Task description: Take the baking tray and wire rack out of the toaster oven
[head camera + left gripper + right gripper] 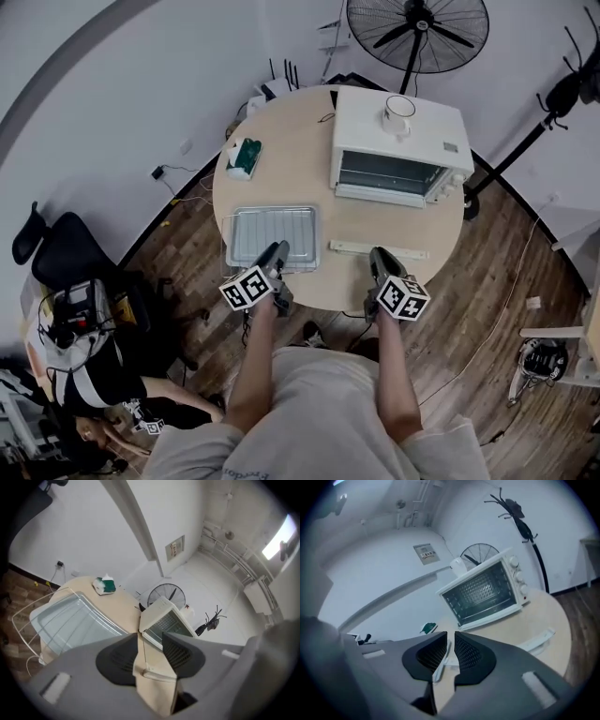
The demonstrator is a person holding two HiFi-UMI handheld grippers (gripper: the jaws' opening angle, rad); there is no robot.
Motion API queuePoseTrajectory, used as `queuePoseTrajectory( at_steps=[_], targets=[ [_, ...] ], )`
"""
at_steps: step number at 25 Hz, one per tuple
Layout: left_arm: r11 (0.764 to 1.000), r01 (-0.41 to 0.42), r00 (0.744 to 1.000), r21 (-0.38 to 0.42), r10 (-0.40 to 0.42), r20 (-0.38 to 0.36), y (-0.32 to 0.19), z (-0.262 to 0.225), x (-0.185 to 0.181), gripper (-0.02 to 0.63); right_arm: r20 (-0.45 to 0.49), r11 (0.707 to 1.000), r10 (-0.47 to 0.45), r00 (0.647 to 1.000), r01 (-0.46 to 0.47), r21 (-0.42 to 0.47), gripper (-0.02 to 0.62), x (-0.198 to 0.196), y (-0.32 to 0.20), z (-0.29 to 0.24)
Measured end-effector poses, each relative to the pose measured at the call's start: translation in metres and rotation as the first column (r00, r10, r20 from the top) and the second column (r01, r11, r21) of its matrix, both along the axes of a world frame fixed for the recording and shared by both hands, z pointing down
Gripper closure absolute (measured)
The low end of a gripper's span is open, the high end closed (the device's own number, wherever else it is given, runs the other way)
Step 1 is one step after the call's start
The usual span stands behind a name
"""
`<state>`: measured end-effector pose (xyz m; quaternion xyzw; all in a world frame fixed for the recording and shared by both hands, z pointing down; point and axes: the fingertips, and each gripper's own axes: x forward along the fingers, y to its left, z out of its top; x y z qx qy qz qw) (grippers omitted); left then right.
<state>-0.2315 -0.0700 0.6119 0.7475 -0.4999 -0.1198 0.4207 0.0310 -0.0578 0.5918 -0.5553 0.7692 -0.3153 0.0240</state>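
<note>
**A:** Where do things stand?

**B:** The baking tray [274, 234] lies on the table [281, 178], out in front of the toaster oven [398, 155] and off to its left. The wire rack [16, 617] is with it, its wire showing past the tray's outer side. I can't tell from here whether the rack lies over or under the tray. The oven door looks closed, so I'd judge the job about finished.

**A:** And the grippers?

**B:** The left gripper [278, 248] has its jaws apart with only tabletop showing between them. The right gripper [378, 253] has its jaws nearly together, a thin gap between them, holding nothing.

**A:** What could go wrong?

**B:** The tray's near side is close to the table edge furthest from the oven, and the left gripper hovers just over that side. A careless sweep could shove the tray and rack off. A long white strip [352, 247] lies just in front of the oven, right by the right gripper, and could be knocked. Bumping the oven could tip the mug [398, 114] on its roof.

**A:** Room to move?

**B:** There is bare tabletop to the oven's left, before the tissue box [243, 157].
</note>
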Motion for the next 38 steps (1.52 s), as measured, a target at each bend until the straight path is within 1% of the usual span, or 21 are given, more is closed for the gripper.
queuePoseTrajectory(
  at_steps=[2, 3, 6, 7, 10, 12, 14, 15, 17, 20, 26, 30, 32, 35, 38],
  targets=[
    [0.999, -0.047, 0.996, 0.026, 0.044, 0.079, -0.002, -0.008, 0.009, 0.437, -0.092, 0.998, 0.051, 0.994, -0.048, 0.032, 0.569, 0.022, 0.004, -0.008],
    [0.997, -0.074, 0.99, 0.038, 0.068, 0.125, -0.002, -0.011, 0.014, 0.437, -0.124, 0.997, 0.075, 0.989, -0.071, 0.043, 0.569, 0.031, 0.006, -0.01],
    [0.986, -0.158, 0.959, 0.054, 0.14, 0.245, 0.0, -0.014, 0.032, 0.437, -0.164, 0.991, 0.127, 0.978, -0.119, 0.055, 0.569, 0.053, 0.01, -0.013],
    [0.981, -0.184, 0.951, 0.056, 0.163, 0.264, 0.001, -0.015, 0.039, 0.437, -0.165, 0.99, 0.135, 0.977, -0.127, 0.056, 0.569, 0.057, 0.011, -0.014],
    [0.969, -0.237, 0.938, 0.071, 0.209, 0.276, 0.001, -0.022, 0.056, 0.437, -0.167, 0.99, 0.134, 0.977, -0.126, 0.059, 0.569, 0.059, 0.012, -0.016],
    [0.965, -0.25, 0.926, 0.079, 0.214, 0.312, 0.001, -0.026, 0.059, 0.437, -0.18, 0.992, 0.121, 0.976, -0.113, 0.058, 0.569, 0.058, 0.014, -0.017],
    [0.965, -0.246, 0.917, 0.088, 0.202, 0.344, 0.001, -0.028, 0.058, 0.442, -0.181, 0.993, 0.114, 0.977, -0.104, 0.06, 0.569, 0.059, 0.017, -0.017],
    [0.966, -0.241, 0.919, 0.098, 0.194, 0.344, 0.001, -0.03, 0.057, 0.445, -0.179, 0.993, 0.113, 0.977, -0.103, 0.064, 0.569, 0.061, 0.019, -0.017],
    [0.966, -0.23, 0.928, 0.12, 0.181, 0.325, 0.0, -0.034, 0.054, 0.494, -0.181, 0.992, 0.114, 0.977, -0.103, 0.071, 0.595, 0.065, 0.021, -0.017],
    [0.965, -0.231, 0.933, 0.126, 0.183, 0.311, -0.001, -0.034, 0.052, 0.551, -0.184, 0.992, 0.114, 0.976, -0.103, 0.068, 0.595, 0.07, 0.02, -0.017],
    [0.957, -0.27, 0.917, 0.111, 0.22, 0.334, -0.002, -0.031, 0.055, 0.551, -0.183, 0.992, 0.115, 0.976, -0.102, 0.08, 0.596, 0.066, 0.012, -0.026],
    [0.952, -0.286, 0.916, 0.108, 0.238, 0.323, -0.002, -0.031, 0.059, 0.551, -0.185, 0.989, 0.143, 0.972, -0.131, 0.075, 0.595, 0.07, 0.009, -0.018],
    [0.947, -0.3, 0.909, 0.112, 0.249, 0.335, -0.002, -0.033, 0.063, 0.551, -0.188, 0.987, 0.153, 0.97, -0.142, 0.068, 0.596, 0.073, 0.01, -0.015],
    [0.946, -0.306, 0.896, 0.108, 0.248, 0.368, -0.002, -0.033, 0.063, 0.551, -0.186, 0.988, 0.151, 0.971, -0.14, 0.071, 0.597, 0.071, 0.009, -0.015],
    [0.949, -0.295, 0.899, 0.111, 0.237, 0.368, -0.002, -0.035, 0.061, 0.549, -0.187, 0.989, 0.142, 0.972, -0.129, 0.077, 0.596, 0.067, 0.007, -0.018]
  ],
)
